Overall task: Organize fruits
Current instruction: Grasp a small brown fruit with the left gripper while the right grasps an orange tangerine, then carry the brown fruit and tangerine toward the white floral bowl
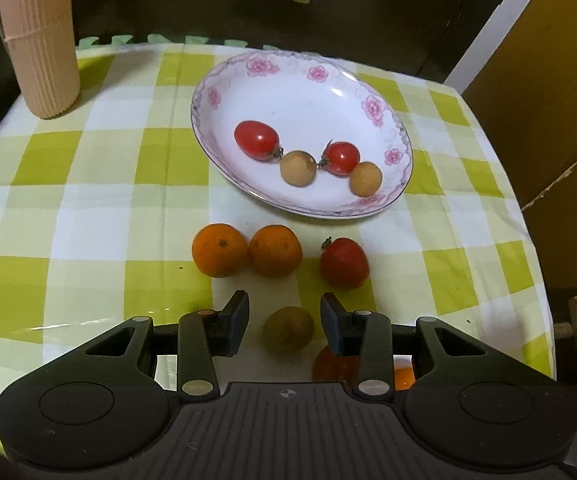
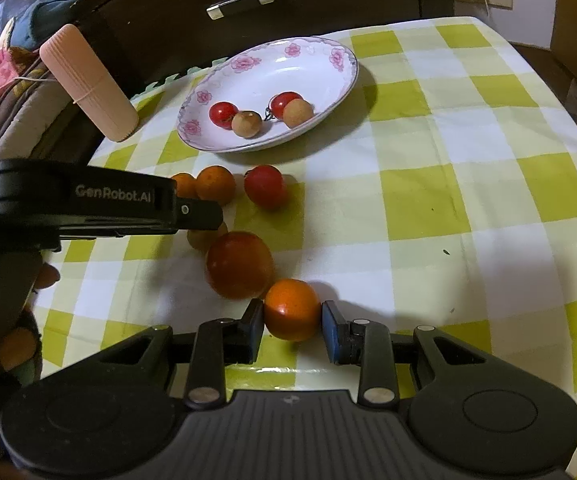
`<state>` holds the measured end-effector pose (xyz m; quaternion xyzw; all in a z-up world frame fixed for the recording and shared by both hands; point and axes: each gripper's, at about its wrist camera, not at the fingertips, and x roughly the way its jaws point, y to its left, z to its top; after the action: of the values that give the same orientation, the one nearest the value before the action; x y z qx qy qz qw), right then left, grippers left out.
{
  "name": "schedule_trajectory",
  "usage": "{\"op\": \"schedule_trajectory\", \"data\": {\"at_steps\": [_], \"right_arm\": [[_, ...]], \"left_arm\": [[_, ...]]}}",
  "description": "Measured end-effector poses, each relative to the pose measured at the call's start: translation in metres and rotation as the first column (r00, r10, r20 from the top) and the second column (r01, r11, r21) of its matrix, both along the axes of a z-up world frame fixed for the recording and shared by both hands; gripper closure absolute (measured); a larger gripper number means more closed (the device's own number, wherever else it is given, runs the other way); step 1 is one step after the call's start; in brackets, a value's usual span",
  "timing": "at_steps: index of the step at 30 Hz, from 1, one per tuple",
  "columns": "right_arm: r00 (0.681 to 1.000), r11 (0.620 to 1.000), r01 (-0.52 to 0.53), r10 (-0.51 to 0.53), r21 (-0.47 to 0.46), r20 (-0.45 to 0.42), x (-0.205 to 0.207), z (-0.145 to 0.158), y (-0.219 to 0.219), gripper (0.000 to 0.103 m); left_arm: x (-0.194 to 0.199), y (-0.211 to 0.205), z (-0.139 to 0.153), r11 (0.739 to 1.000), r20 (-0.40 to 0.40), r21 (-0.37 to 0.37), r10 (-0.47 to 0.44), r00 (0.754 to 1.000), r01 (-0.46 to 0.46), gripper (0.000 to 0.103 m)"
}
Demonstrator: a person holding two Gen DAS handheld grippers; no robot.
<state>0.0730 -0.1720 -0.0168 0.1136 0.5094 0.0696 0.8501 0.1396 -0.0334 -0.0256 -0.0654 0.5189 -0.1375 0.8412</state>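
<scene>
Gripping a smooth round orange, right gripper jaws; left gripper jaws apart.

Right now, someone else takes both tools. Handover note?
Left tool: open, straddling a small tan round fruit on the checked cloth, not closed on it.
Right tool: fingers at both sides of a small orange citrus; it looks gripped, though contact is hard to confirm.
Done: white floral-rimmed plate holds two red cherry tomatoes and two tan round fruits.
Left on the cloth: two orange citrus side by side, a red tomato, a large red-orange tomato, plus the two at the tools.
</scene>
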Motion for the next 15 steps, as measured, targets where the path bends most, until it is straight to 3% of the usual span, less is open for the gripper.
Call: {"op": "schedule_trajectory", "data": {"at_steps": [9, 15], "right_arm": [[1.0, 1.0, 0.004, -0.004, 0.014, -0.001, 0.0002, -0.0003, -0.0018, 0.073], [1.0, 1.0, 0.007, -0.007, 0.014, -0.005, 0.0007, -0.0005, -0.0025, 0.073]], "left_arm": [[-0.0006, -0.0026, -0.0045, 1.0, -0.017, 0.026, 0.016, 1.0, -0.016, 0.057], [-0.0078, 0.0035, -0.0033, 0.998, -0.021, 0.05, 0.026, 0.999, -0.025, 0.065]]}}
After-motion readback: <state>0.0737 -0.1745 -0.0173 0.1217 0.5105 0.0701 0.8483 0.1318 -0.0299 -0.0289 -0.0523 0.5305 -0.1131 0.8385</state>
